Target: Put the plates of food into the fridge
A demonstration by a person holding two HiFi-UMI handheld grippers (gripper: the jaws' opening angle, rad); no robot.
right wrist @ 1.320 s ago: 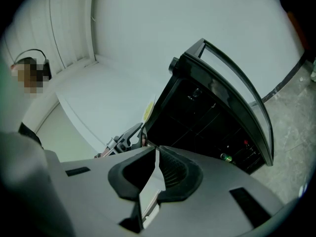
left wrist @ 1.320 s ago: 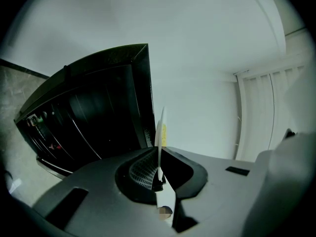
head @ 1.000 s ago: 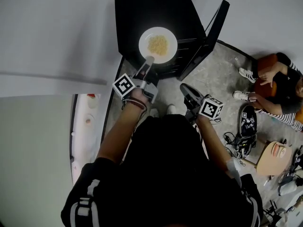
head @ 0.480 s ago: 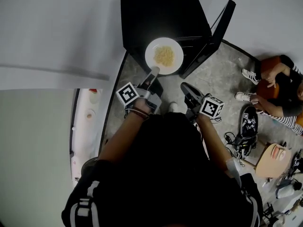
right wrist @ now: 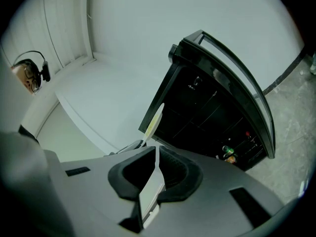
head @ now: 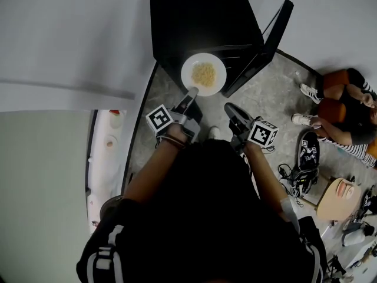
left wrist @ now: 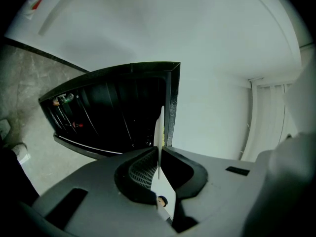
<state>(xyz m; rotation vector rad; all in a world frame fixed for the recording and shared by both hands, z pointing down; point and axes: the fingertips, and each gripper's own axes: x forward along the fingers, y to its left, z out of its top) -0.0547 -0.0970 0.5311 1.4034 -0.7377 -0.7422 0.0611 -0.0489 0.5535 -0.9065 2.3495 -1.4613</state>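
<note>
The left gripper (head: 191,92) is clamped on the near rim of the plate (head: 203,74) of yellow food, which sits level just ahead of it at the open black fridge (head: 200,16). The right gripper (head: 231,109) hangs beside it, jaws together and empty. The plate looks stiff, breakable and front-heavy on that rim pinch, so keep it flat.

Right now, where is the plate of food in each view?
Head view: the plate is upper centre, at the fridge's open front, held by the left gripper.
Left gripper view: edge-on, a thin white sliver rising from between the fingers.
Right gripper view: edge-on, just left of centre.
Shared landmark: the black fridge, door open.
</note>
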